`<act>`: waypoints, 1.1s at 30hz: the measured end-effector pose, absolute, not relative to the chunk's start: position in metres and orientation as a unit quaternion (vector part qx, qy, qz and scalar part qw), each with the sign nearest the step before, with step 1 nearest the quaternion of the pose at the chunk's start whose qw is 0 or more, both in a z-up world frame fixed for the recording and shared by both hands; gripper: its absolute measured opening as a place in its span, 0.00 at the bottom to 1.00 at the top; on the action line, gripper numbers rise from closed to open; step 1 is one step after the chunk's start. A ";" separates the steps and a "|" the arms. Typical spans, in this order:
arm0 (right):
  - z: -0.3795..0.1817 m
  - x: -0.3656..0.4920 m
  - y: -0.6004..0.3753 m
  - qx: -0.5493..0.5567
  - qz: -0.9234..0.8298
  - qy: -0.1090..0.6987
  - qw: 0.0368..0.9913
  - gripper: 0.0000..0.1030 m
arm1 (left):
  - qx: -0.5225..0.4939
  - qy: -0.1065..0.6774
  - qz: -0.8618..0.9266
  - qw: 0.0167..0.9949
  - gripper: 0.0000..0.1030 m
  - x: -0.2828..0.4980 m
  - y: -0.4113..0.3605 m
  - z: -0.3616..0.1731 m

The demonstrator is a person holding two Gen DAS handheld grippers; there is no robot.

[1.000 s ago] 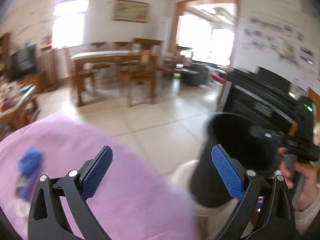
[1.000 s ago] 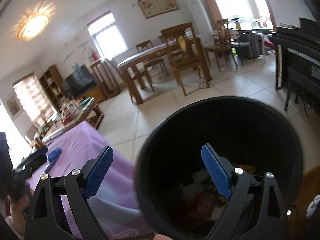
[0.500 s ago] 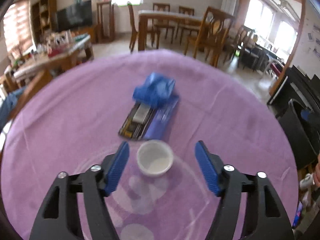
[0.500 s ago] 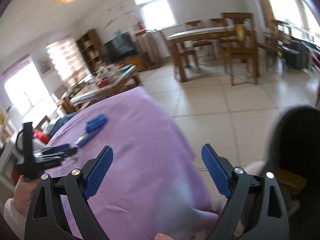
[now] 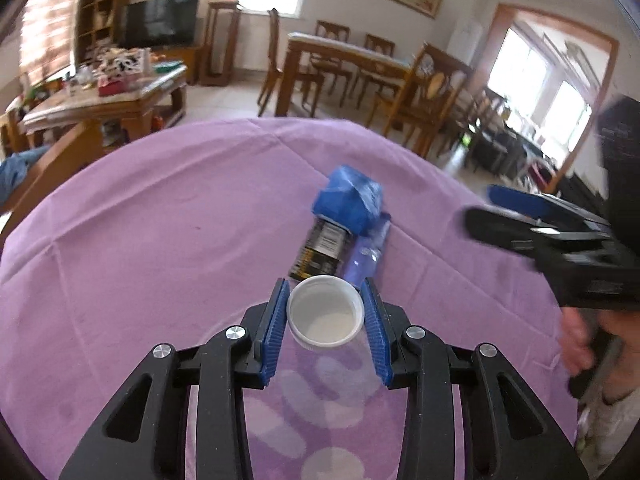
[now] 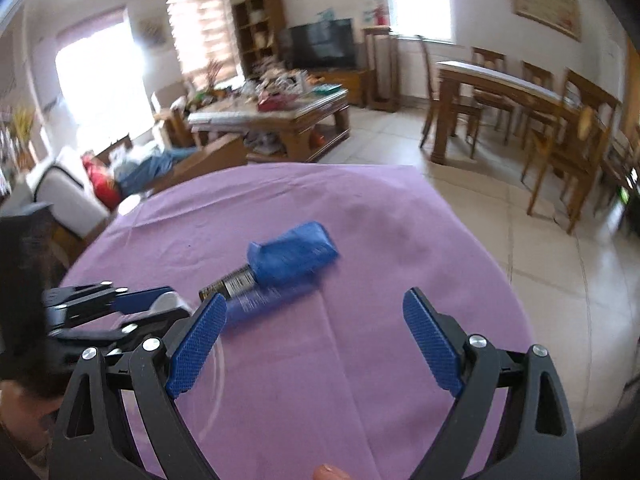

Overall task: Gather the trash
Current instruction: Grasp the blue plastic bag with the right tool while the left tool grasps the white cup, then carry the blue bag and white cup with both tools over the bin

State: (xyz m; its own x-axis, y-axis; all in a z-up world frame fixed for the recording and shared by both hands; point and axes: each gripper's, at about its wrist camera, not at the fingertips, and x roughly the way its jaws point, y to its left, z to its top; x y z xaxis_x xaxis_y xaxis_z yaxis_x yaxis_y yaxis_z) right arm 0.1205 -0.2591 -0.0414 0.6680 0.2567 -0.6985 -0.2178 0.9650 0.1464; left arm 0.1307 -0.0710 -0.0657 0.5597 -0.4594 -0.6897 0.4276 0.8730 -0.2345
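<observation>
My left gripper (image 5: 325, 312) is shut on a small white plastic cup (image 5: 325, 314) that stands open side up on the purple tablecloth (image 5: 160, 240). Just beyond the cup lie a crumpled blue wrapper (image 5: 348, 200), a dark flat packet (image 5: 322, 248) and a purple wrapper (image 5: 366, 252). My right gripper (image 6: 316, 340) is open and empty above the cloth, with the blue wrapper (image 6: 292, 254) and dark packet (image 6: 232, 280) ahead of it. The left gripper shows at the left in the right wrist view (image 6: 120, 304). The right gripper shows at the right in the left wrist view (image 5: 540, 224).
The round table's far edge (image 6: 460, 208) drops to a tiled floor (image 6: 560, 264). Beyond stand a cluttered coffee table (image 5: 104, 96), a dining table with chairs (image 5: 352, 56) and a sofa (image 6: 64, 192). A faint white pattern (image 5: 320, 420) marks the cloth near me.
My left gripper has closed on the white cup. My right gripper has swung left from the black bin to face the table and the wrappers.
</observation>
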 end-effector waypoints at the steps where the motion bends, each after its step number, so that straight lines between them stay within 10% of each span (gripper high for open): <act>1: -0.045 0.132 -0.249 0.011 0.136 0.393 0.909 0.87 | -0.027 0.392 -0.248 0.885 0.36 0.130 -0.067 -0.065; 8: -0.076 0.187 -0.214 -0.059 0.136 0.439 0.886 0.91 | -0.051 0.391 -0.246 0.886 0.36 0.127 -0.057 -0.061; 17: -0.080 0.179 -0.222 -0.012 0.147 0.452 0.880 0.34 | -0.064 0.387 -0.254 0.884 0.36 0.125 -0.053 -0.062; 33: -0.008 0.051 -0.307 0.112 0.147 0.340 0.922 0.34 | -0.052 0.320 -0.341 0.883 0.36 0.110 -0.074 -0.046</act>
State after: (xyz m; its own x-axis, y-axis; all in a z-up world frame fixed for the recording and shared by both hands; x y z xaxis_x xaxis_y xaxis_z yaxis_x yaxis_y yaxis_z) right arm 0.0511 -0.3067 -0.0078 0.7258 0.3475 -0.5936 -0.1958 0.9317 0.3059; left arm 0.1098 -0.0739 -0.0457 0.5630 -0.6340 -0.5302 0.5680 0.7628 -0.3090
